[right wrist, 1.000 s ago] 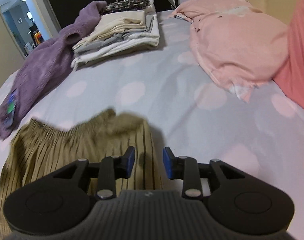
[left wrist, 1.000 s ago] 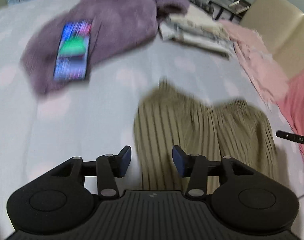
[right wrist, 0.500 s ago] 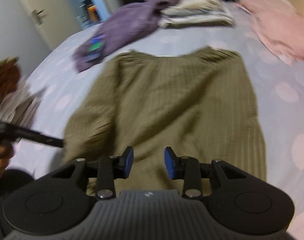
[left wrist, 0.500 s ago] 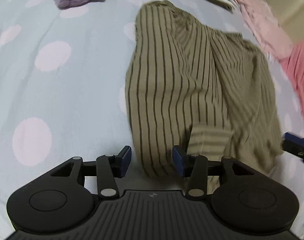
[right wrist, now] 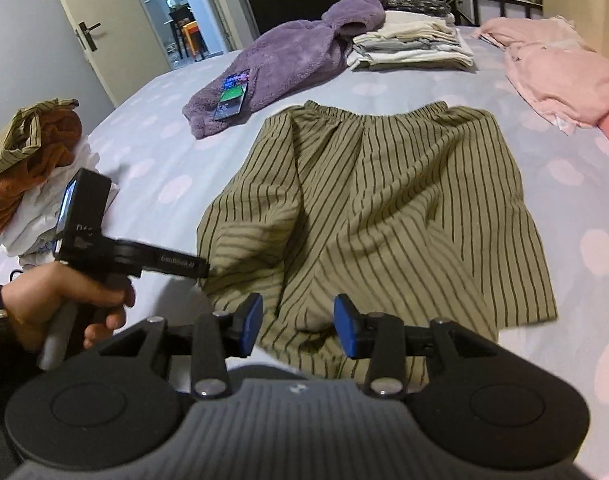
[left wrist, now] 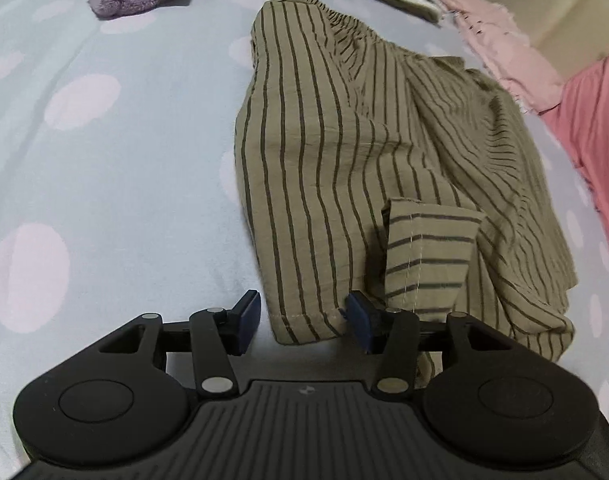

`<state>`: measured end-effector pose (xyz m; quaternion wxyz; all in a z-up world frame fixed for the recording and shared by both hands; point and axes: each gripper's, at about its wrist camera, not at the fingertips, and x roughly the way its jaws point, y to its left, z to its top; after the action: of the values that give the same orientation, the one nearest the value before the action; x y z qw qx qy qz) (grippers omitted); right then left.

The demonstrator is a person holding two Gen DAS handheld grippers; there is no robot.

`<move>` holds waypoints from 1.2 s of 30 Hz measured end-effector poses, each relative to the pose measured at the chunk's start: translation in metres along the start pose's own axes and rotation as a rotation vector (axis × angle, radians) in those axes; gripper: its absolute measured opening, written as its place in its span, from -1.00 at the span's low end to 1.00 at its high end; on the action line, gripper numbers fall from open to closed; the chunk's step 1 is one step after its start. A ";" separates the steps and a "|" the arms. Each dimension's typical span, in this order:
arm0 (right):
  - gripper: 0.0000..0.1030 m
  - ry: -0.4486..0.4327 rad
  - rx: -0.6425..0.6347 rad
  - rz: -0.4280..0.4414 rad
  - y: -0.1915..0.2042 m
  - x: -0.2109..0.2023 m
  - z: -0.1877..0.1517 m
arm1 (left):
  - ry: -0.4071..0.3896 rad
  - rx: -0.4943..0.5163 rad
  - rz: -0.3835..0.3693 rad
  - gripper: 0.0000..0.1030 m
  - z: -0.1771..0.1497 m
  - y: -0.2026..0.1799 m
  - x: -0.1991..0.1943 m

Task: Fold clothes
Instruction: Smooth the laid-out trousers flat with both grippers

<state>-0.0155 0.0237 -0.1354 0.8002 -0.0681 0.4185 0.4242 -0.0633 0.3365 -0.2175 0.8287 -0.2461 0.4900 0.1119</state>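
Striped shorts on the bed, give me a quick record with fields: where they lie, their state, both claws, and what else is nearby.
garment: olive striped shorts, spread on the dotted bed sheet
state: unfolded, one leg hem flipped over
left claw: opening, hem edge between its pads, not pinched
right claw: open over the near hem
nearby: phone on purple fleece; folded stack; pink clothes

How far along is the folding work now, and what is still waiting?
Done: a folded stack lies at the far side. In hand: the striped shorts lie spread out, unfolded; left claw and right claw are open at the near hem, gripping nothing. Remaining: fold the shorts, then the crumpled heap.
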 end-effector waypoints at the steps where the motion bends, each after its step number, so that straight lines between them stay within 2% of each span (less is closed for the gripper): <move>1: -0.16 0.002 -0.001 -0.009 0.002 -0.001 -0.003 | -0.007 0.001 -0.009 -0.11 0.000 0.000 -0.001; 5: -0.17 -0.025 -0.035 -0.072 0.013 -0.011 -0.012 | -0.028 -0.017 -0.047 -0.11 -0.001 0.003 -0.002; 10: -0.16 -0.034 -0.053 -0.181 0.016 -0.028 -0.003 | -0.034 -0.020 -0.036 -0.11 -0.004 0.002 0.005; 14: -0.05 -0.080 -0.030 -0.280 -0.007 -0.052 0.017 | -0.044 -0.038 -0.040 -0.11 -0.004 0.004 0.009; 16: 0.13 -0.097 0.039 -0.318 -0.027 -0.060 0.019 | -0.045 -0.043 -0.042 -0.11 0.000 0.004 0.014; 17: 0.13 -0.097 0.077 -0.328 -0.038 -0.060 0.016 | -0.046 -0.042 -0.039 -0.11 0.001 0.003 0.017; 22: 0.09 -0.029 0.166 -0.345 -0.098 -0.013 0.000 | -0.054 -0.032 0.024 -0.22 0.004 -0.007 0.020; 26: 0.09 -0.028 0.267 -0.325 -0.143 0.022 0.009 | -0.040 -0.048 0.086 -0.26 0.006 -0.018 0.018; 29: 0.08 -0.079 0.325 -0.311 -0.164 0.033 0.016 | -0.022 -0.163 0.086 -0.27 0.010 -0.016 0.013; 33: 0.08 -0.147 0.361 -0.278 -0.177 0.040 0.013 | -0.021 -0.167 0.183 -0.27 0.011 -0.016 0.007; 35: 0.08 -0.146 0.334 -0.285 -0.180 0.043 0.008 | -0.046 -0.205 0.171 -0.31 0.005 -0.010 0.004; 36: 0.08 -0.133 0.306 -0.303 -0.181 0.045 0.006 | -0.061 -0.212 0.163 -0.42 0.003 -0.009 0.003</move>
<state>0.1345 -0.0599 -0.2086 0.8816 0.0199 0.4093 0.2343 -0.0560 0.3302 -0.2168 0.8009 -0.2883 0.4682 0.2373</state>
